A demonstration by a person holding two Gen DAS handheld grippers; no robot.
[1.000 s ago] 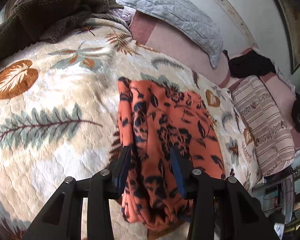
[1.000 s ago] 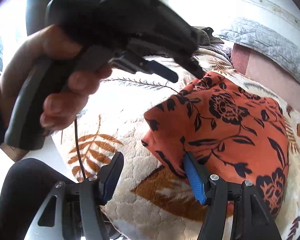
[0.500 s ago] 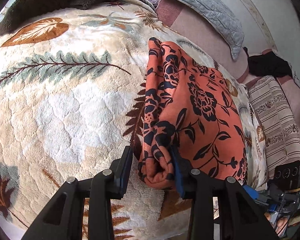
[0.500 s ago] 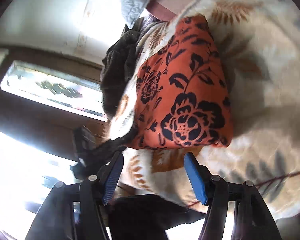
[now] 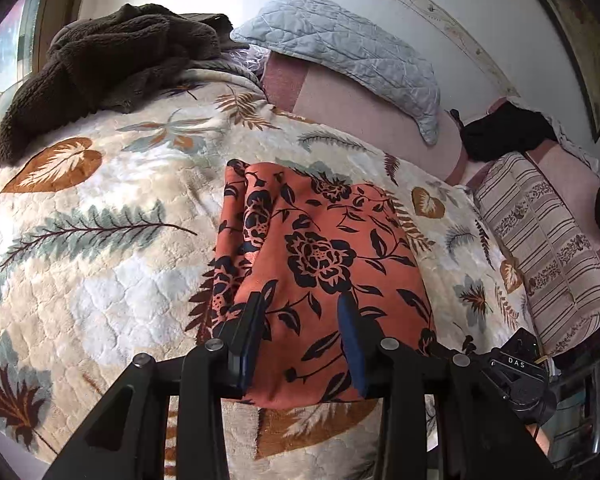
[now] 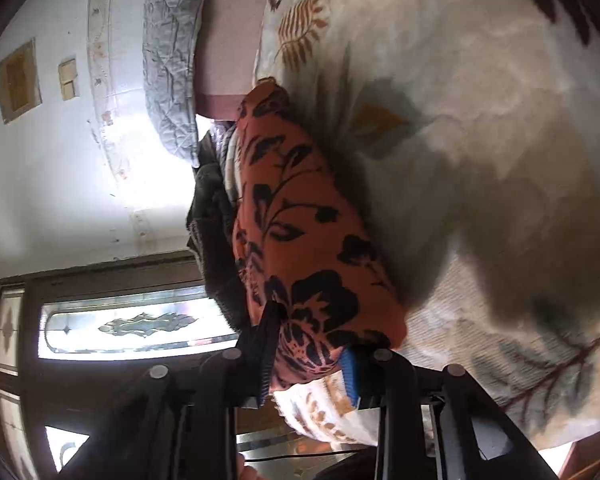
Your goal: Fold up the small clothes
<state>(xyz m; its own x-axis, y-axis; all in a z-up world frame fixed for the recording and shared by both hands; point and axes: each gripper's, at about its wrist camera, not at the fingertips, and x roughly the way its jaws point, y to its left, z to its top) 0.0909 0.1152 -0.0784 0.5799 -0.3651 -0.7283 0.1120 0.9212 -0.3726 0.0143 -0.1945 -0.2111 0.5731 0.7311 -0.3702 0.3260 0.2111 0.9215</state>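
Observation:
An orange garment (image 5: 320,248) with a black flower print lies folded into a narrow oblong on the leaf-patterned blanket (image 5: 100,240). My left gripper (image 5: 302,338) is at the garment's near edge, and the cloth fills the gap between its pads. In the right wrist view the camera is rolled onto its side. There my right gripper (image 6: 310,356) has a corner of the same garment (image 6: 300,232) between its jaws, which are closing, and both pads touch the cloth. Its black housing (image 5: 516,372) shows at the lower right of the left wrist view.
A brown fleece (image 5: 112,60) is heaped at the bed's far left. Along the wall lie a grey quilted pillow (image 5: 340,48), black clothing (image 5: 508,132) and a striped cushion (image 5: 548,248). A patterned glass window (image 6: 132,324) lies beyond the bed.
My right gripper rolled onto its side, came down to the garment's corner and closed its wide jaws onto the cloth. My left gripper shifted a little with the garment still between its pads.

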